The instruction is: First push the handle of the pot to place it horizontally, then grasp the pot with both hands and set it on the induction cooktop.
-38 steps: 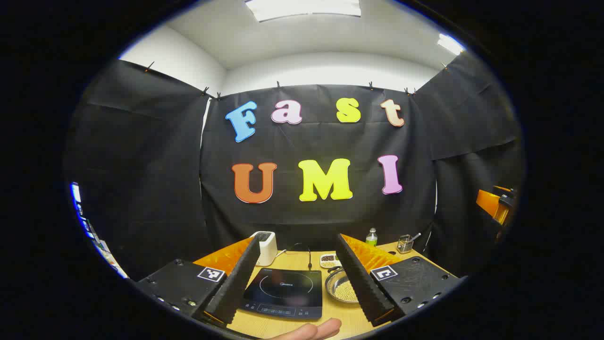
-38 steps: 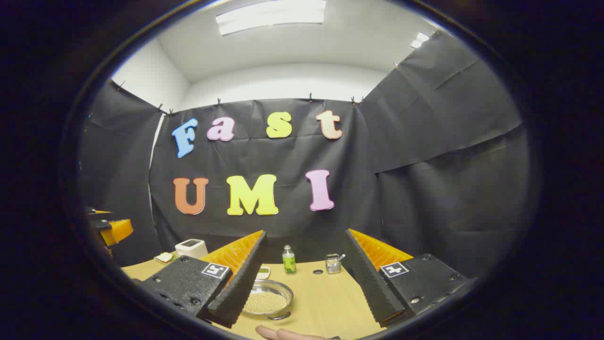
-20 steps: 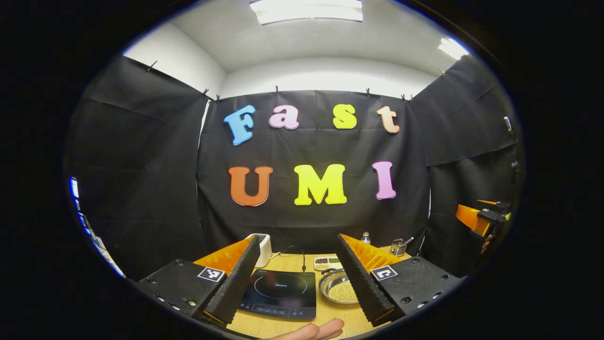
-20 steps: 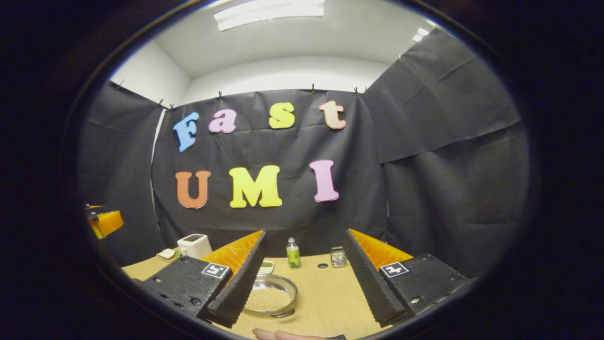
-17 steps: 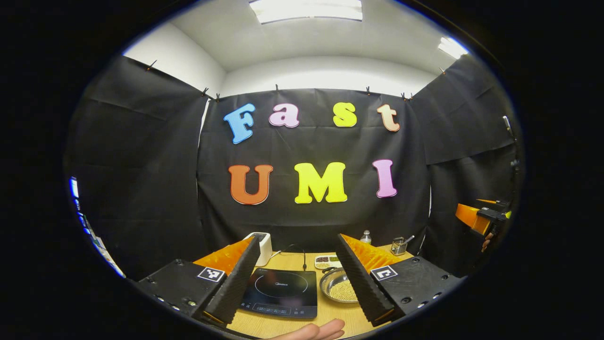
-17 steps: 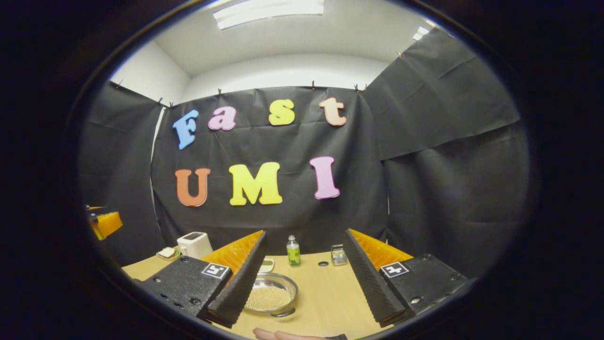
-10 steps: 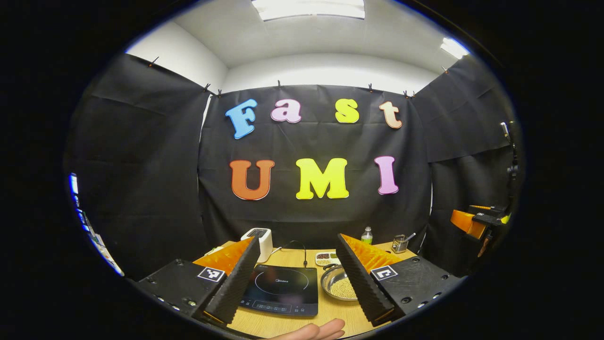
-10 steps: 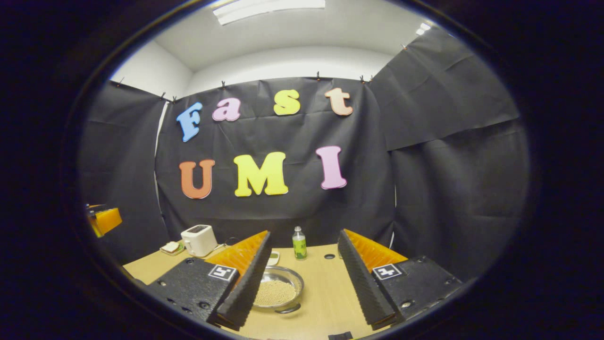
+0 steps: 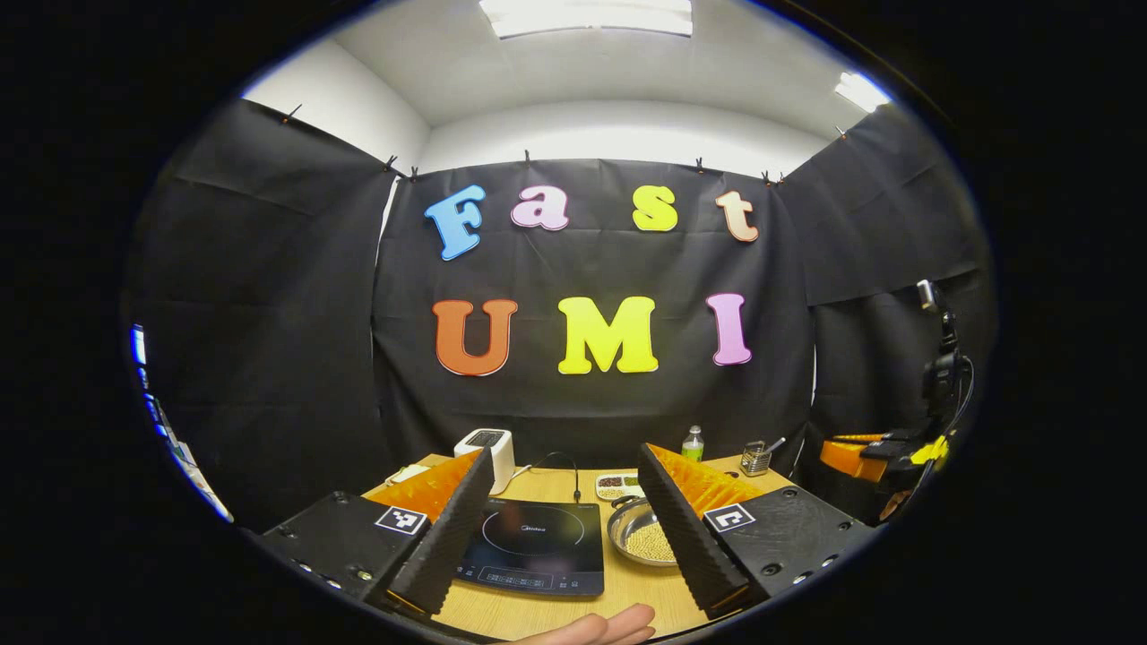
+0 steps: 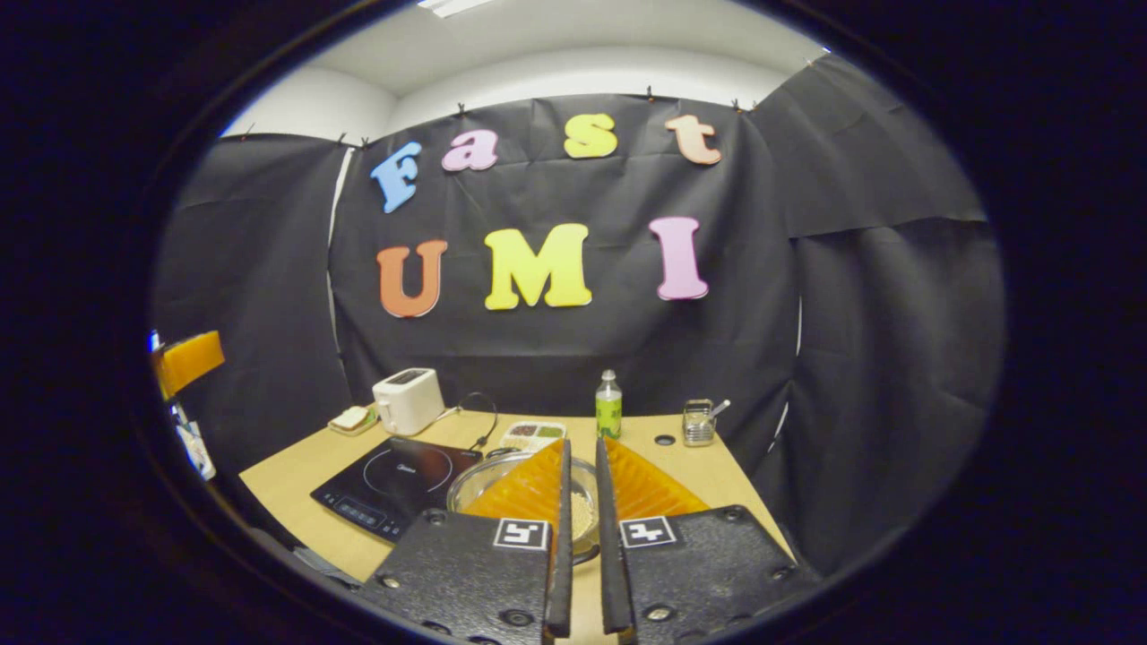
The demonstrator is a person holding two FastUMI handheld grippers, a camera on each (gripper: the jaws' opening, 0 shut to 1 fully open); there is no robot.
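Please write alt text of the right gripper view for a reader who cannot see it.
The right tongs, almost closed with a thin gap and holding nothing, point over a steel pot of pale beads on a wooden table. A black induction cooktop lies left of the pot; a white toaster and green bottle stand behind.

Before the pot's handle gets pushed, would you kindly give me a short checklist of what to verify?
1. Right gripper closed for pushing: ok, fingers nearly together, nothing between them.
2. Left gripper free: ok, open and holding nothing.
3. Cooktop surface bare: ok.
4. Pot handle direction: cannot tell, too small and partly hidden.
5. Right gripper touching the pot: cannot tell.
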